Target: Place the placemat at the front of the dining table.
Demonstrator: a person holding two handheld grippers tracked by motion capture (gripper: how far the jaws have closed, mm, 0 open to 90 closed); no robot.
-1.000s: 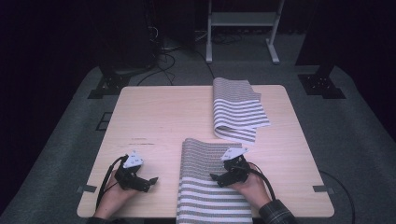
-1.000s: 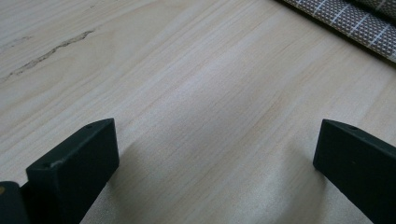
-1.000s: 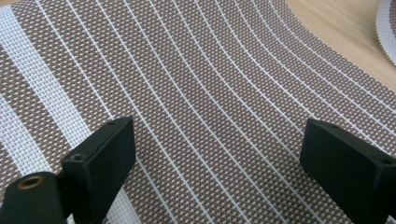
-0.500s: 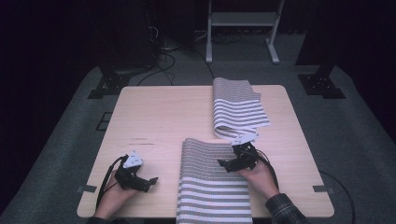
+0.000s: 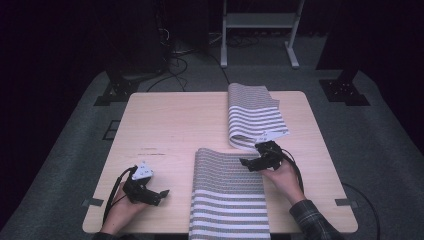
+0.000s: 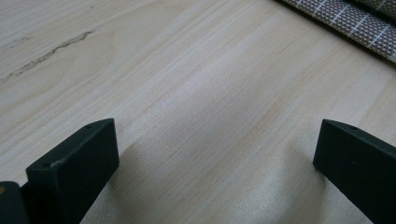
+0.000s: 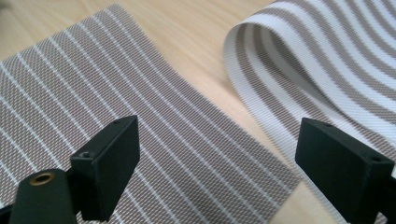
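Right gripper (image 5: pixel 250 163): held over the far right corner of the near mat; jaws spread wide, nothing between them. In the right gripper view the near mat's corner is seen below the jaws, with the far mat's folded edge beyond the right jaw.

Left gripper (image 5: pixel 159 194): rested low at the near left of the table; jaws spread, bare wood between them in the left gripper view, nothing pinched.

Near mat (image 5: pixel 227 195): striped woven mat, laid flat at the near centre of the table; its long axis runs near to far, and its near end reaches the table edge. Fine white lines on brown are shown at its far part, broader stripes toward the near end.

Far mat (image 5: pixel 250 112): second striped mat, laid at the far right of centre; its near edge is curled over in a fold. A narrow strip of wood is left between it and the near mat.

Table (image 5: pixel 170 125): pale wood; a faint scuff is seen left of centre.

Deciding relation: the near mat's far right corner lies directly under the right gripper, while the left gripper is well apart, to the left of the mat. The right hand is judged the nearer for any grasp at that corner; a grip across the far edge would be taken square to the long axis.
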